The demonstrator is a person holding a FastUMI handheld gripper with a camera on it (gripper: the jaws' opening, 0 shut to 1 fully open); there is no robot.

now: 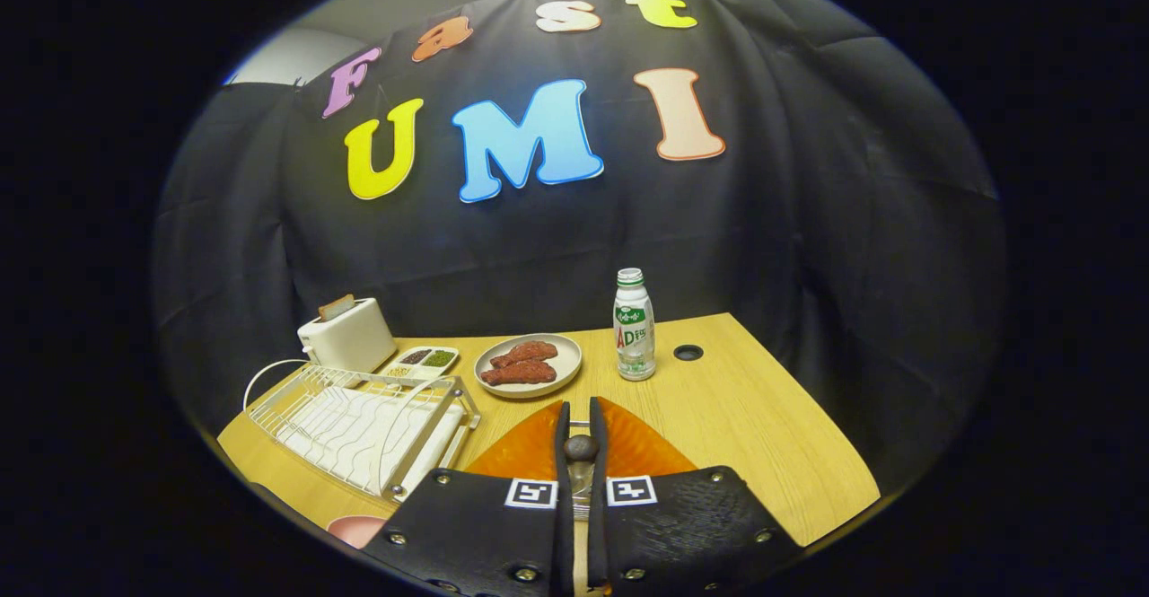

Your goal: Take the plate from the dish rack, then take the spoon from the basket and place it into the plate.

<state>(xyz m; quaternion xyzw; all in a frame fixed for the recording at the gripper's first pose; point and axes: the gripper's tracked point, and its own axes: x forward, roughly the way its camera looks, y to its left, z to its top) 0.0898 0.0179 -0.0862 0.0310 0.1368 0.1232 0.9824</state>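
My gripper (580,408) is shut on the spoon (581,447), whose dark rounded part is pinched between the two fingers, with a pale metallic stretch showing just behind it. Right under the fingers an orange plate (639,450) lies flat on the wooden table (754,417), spreading out to both sides of them. The white wire dish rack (359,417) stands to the left of the fingers with no plate in its slots. A pink rounded thing (355,530) peeks out at the near left; I cannot tell whether it is the basket.
Beyond the fingers are a grey plate with two pieces of meat (528,364), a white drink bottle (634,326) and a cable hole (688,352). A white toaster (348,335) and a small divided tray (424,360) stand behind the rack. The table's right edge is near.
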